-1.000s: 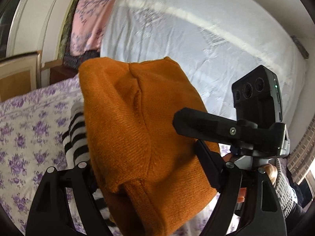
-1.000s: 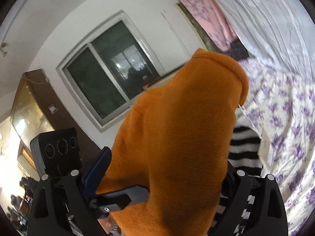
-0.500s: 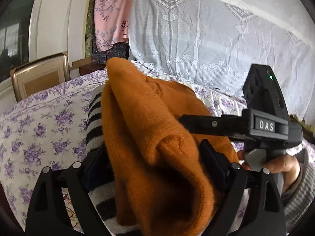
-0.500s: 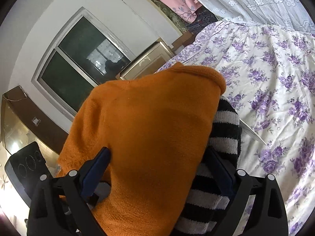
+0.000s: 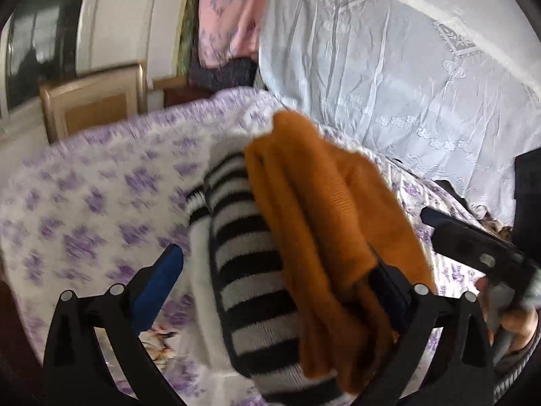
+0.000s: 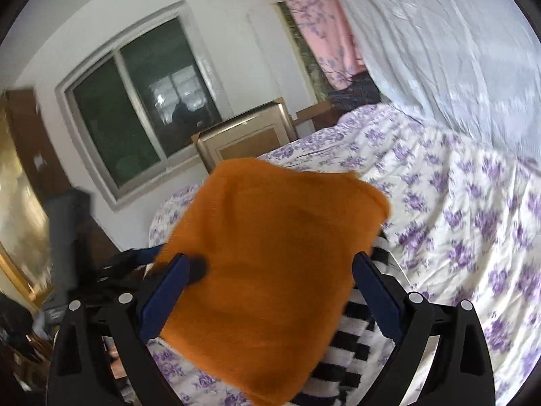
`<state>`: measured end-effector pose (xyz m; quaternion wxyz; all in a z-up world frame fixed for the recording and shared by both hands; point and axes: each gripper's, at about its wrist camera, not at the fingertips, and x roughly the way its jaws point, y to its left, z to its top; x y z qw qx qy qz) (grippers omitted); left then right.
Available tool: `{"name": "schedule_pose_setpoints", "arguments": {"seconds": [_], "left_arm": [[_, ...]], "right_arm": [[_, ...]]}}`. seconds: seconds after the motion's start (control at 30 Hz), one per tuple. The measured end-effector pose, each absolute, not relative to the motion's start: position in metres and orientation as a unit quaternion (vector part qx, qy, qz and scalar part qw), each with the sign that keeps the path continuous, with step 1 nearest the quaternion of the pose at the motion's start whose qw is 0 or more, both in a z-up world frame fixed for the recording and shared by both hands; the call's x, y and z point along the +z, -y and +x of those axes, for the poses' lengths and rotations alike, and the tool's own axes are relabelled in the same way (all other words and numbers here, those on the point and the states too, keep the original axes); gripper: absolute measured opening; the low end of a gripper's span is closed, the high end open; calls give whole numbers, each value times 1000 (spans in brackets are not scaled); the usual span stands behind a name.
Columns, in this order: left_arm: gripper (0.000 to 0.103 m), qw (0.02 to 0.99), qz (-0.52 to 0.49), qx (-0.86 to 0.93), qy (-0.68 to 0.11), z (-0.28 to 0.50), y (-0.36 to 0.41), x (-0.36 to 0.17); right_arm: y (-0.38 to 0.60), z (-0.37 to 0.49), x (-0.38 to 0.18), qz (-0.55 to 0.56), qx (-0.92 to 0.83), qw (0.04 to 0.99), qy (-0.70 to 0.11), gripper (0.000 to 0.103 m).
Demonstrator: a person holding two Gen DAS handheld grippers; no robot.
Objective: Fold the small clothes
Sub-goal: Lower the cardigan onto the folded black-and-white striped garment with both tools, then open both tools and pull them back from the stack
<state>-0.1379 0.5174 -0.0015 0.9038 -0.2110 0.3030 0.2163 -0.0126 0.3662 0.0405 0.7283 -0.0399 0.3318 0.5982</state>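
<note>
Risk first: orange knit (image 5: 324, 223) w/ its black-and-white striped part (image 5: 250, 270) could slump out of its fold onto the floral bedsheet (image 5: 84, 209); cause, left gripper (image 5: 280, 284) jaws just been opening, now spread wide, left pad clear of the cloth, bundle between them; left gripper tilts down toward the sheet. Right gripper (image 6: 270, 287): knit (image 6: 270, 270) lies betw jaws, gap at the left pad, right contact hidden, so can't tell if clamped; angled down over the sheet too.
</note>
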Motion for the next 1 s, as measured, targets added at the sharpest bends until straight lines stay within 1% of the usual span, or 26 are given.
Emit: {"name": "schedule_pose_setpoints", "arguments": {"seconds": [0.07, 0.1, 0.17, 0.27, 0.4, 0.57, 0.67, 0.73, 0.8, 0.9, 1.0], "left_arm": [[99, 895, -279, 176, -299, -141, -531, -17], [99, 886, -320, 153, -299, -143, -541, -30], [99, 887, -336, 130, -288, -145, -548, -42], [99, 890, -336, 127, -281, -148, -553, -48], [99, 898, -289, 169, -284, -143, -538, -34], [99, 893, -294, 192, -282, -151, -533, -24], [99, 894, -242, 246, -285, -159, -511, -6], [99, 896, -173, 288, -291, -162, -485, 8], [99, 894, -126, 316, -293, -165, -465, 18], [98, 887, -85, 349, -291, -173, -438, 29], [98, 878, -66, 372, -293, -180, -416, 37]], "right_arm": [[-386, -21, 31, -90, 574, 735, -348, 98], [-390, -20, 27, -87, 570, 737, -354, 100], [-398, -10, 14, -80, 553, 738, -378, 100], [-401, 6, -7, -43, 559, 714, -420, 100], [-395, 9, -7, -25, 558, 714, -423, 100], [-365, 3, 5, -6, 559, 721, -409, 100], [-345, -4, 12, -21, 555, 737, -386, 100], [-334, -8, 14, -32, 550, 747, -372, 100], [-321, -16, 15, -39, 552, 750, -362, 100], [-303, -29, 18, -44, 562, 752, -342, 100], [-284, -42, 24, -40, 570, 759, -312, 100]]}}
